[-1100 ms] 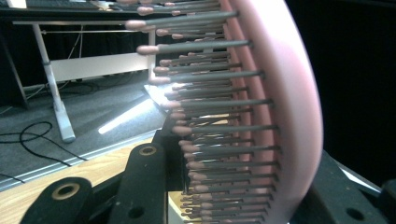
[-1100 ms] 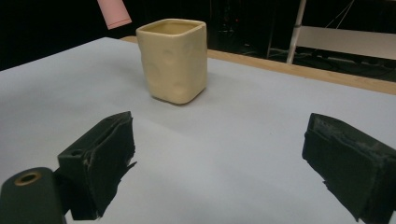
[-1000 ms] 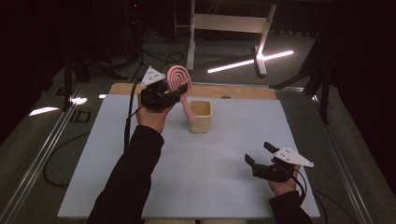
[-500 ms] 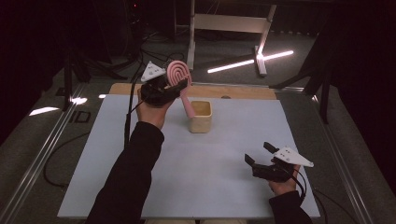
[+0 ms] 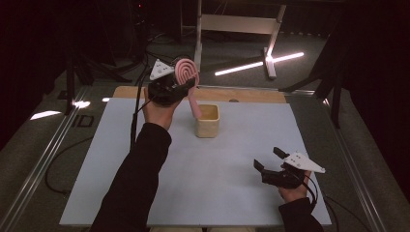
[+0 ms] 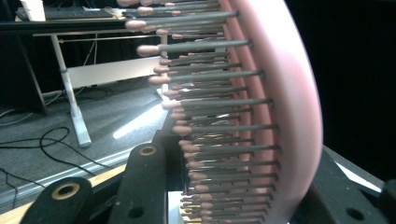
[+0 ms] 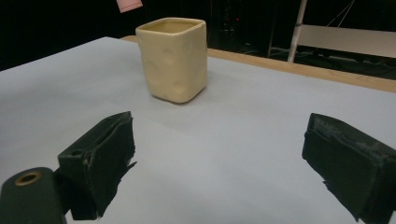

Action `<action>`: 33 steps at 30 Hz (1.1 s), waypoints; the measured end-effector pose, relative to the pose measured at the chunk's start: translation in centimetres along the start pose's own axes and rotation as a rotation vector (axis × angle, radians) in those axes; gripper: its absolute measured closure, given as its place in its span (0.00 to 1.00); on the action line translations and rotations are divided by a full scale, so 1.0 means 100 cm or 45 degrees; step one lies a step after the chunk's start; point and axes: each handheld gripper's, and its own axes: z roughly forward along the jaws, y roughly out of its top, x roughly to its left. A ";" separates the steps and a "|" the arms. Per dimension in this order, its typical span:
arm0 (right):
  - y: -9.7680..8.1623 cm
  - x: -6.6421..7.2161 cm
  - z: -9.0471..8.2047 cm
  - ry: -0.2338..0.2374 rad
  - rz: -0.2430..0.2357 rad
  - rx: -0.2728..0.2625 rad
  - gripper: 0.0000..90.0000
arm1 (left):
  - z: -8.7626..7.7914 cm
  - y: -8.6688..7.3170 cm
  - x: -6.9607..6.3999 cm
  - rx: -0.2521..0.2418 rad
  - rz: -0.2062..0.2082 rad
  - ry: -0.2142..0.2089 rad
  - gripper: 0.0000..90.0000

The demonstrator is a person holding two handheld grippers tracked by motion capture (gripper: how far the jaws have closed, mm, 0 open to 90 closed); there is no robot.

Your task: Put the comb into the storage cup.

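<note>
While gripped, hairbrush (image 5: 187, 72) has lifted above cup (image 5: 208, 121).

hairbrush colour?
Pink hairbrush, grey pink-tipped bristles; clearest in the left gripper view.

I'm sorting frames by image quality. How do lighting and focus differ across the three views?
High view: dark room, the white table evenly lit, bright glare strip on the floor behind. Left gripper view: the pink hairbrush looms soft and blurred up close, background sharper. Right gripper view: the cream cup is crisp; the near jaws are slightly soft.
</note>
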 end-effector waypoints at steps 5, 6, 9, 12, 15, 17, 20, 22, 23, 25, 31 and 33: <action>0.000 0.000 0.000 0.002 -0.002 0.000 0.10 | 0.003 -0.001 0.001 0.000 -0.005 0.009 0.71; 0.000 0.000 0.000 0.001 -0.001 0.001 0.10 | 0.004 -0.001 0.001 0.000 -0.007 0.013 0.71; 0.000 0.000 0.000 0.002 0.000 0.001 0.10 | 0.005 -0.002 0.002 -0.004 -0.011 0.016 0.71; 0.000 -0.001 0.000 0.001 -0.002 0.002 0.10 | 0.005 -0.002 0.003 -0.015 -0.016 0.025 0.71; -0.001 0.000 0.000 0.002 -0.004 0.001 0.10 | 0.007 -0.001 0.003 -0.022 -0.017 0.028 0.71; 0.000 0.000 0.000 0.003 -0.001 0.001 0.10 | 0.008 -0.001 0.003 -0.022 -0.016 0.031 0.71; 0.000 0.000 0.000 0.003 -0.001 0.001 0.10 | 0.010 -0.001 0.004 -0.022 -0.018 0.036 0.71; 0.000 0.000 0.000 0.002 -0.003 0.001 0.10 | 0.011 -0.001 0.004 -0.028 -0.022 0.039 0.71; 0.000 -0.001 0.000 0.002 -0.004 0.002 0.10 | 0.012 -0.001 0.004 -0.028 -0.023 0.039 0.71; 0.000 -0.001 0.000 0.002 -0.003 0.002 0.10 | 0.013 -0.001 0.003 -0.026 -0.019 0.038 0.71; 0.000 -0.001 0.000 0.000 -0.001 0.002 0.10 | 0.018 0.000 0.000 -0.024 -0.010 0.039 0.71; 0.000 -0.001 0.000 0.000 -0.002 0.001 0.10 | 0.019 0.000 0.000 -0.026 -0.010 0.038 0.71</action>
